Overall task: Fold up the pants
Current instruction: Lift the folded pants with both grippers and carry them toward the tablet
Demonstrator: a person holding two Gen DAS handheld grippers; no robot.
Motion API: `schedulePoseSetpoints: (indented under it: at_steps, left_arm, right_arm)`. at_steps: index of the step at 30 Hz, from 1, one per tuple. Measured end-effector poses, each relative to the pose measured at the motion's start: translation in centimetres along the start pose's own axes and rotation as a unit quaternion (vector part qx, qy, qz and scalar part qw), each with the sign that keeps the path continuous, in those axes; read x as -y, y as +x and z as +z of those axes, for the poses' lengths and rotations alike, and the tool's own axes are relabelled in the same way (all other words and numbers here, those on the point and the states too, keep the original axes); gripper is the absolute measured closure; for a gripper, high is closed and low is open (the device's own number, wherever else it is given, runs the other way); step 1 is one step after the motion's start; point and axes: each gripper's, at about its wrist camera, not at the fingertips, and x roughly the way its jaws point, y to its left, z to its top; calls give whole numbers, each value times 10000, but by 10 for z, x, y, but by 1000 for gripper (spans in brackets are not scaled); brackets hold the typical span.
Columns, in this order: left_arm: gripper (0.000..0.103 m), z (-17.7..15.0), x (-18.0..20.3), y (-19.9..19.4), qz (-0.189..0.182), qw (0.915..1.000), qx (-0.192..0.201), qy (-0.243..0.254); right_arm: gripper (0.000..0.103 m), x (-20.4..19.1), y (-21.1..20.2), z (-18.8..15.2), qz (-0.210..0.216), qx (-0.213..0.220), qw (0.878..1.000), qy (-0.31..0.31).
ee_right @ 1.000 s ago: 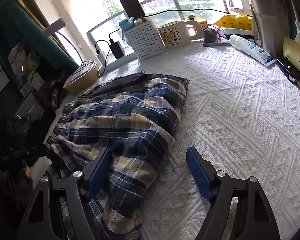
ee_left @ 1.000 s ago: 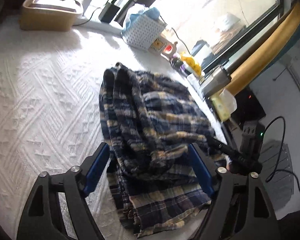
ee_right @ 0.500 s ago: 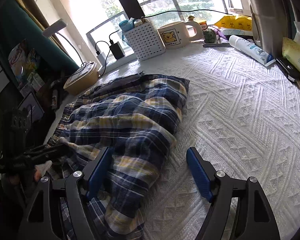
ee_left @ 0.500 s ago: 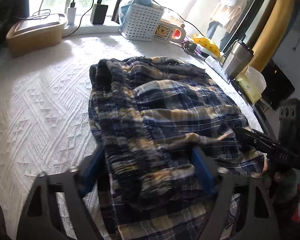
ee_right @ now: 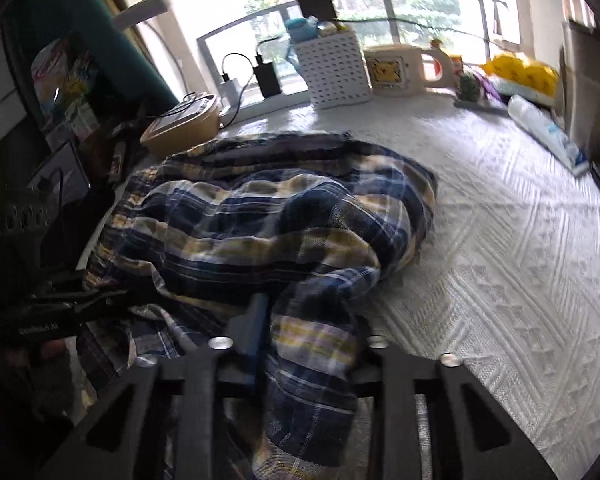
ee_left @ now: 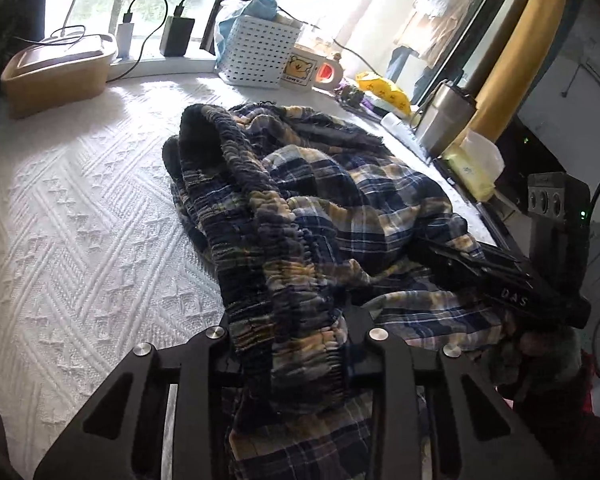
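Both the left gripper [ee_left: 292, 344] and the right gripper [ee_right: 300, 344] are clamped on the crumpled blue-and-yellow plaid pants [ee_left: 308, 216]; at the far side, the white perforated basket [ee_left: 260, 52] holds a blue bundle [ee_left: 262, 5].

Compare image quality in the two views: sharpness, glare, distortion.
Left wrist view: sharp; the window is blown out white, and the fisheye bends the table edges. Right wrist view: smeared by motion blur, the plaid pants look streaky, and the corners are dark.
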Motion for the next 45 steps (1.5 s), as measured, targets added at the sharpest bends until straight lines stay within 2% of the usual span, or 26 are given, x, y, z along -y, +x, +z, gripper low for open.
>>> schedulePoseSetpoints:
  at_steps: [1,4,10,18,24,31,35,39,42,45]
  left_arm:
    - [73,0,1,-3,-14,10000,25,20]
    - [73,-3,3,-14,67,9998,157,99]
    - [74,-5,-4,-50,174,9981,581,87]
    - [74,-2,-34,-103,437,9924,1142,-149]
    - [74,-5,-65,-155,894,9826,1605,-258]
    - [74,-13,-105,-213,1654,9642,2033,-409]
    - [74,-24,-137,-231,2036,9552,2075,-555]
    - [73,-35,-180,-234,2284,9477,1983,-1017]
    - [73,-45,-206,-222,2511,9457,1677,-1206]
    - [68,-59,-229,-210,2584,9459,1384,-1390]
  right_arm:
    - [87,0,-2,0,24,25,10000,7]
    - [92,-3,-10,2,135,150,9997,113]
    - [94,-41,-24,16,68,368,9989,-286]
    - [94,-99,-26,51,333,551,9948,-795]
    - [94,-154,-15,77,712,664,9883,-1177]
    - [94,-225,12,104,1315,719,9764,-1557]
    - [94,-265,40,116,1683,585,9697,-1672]
    - [94,-300,76,115,1948,332,9648,-1733]
    - [94,-316,110,109,2093,-6,9630,-1698]
    - [94,-318,140,102,2268,-397,9615,-1499]
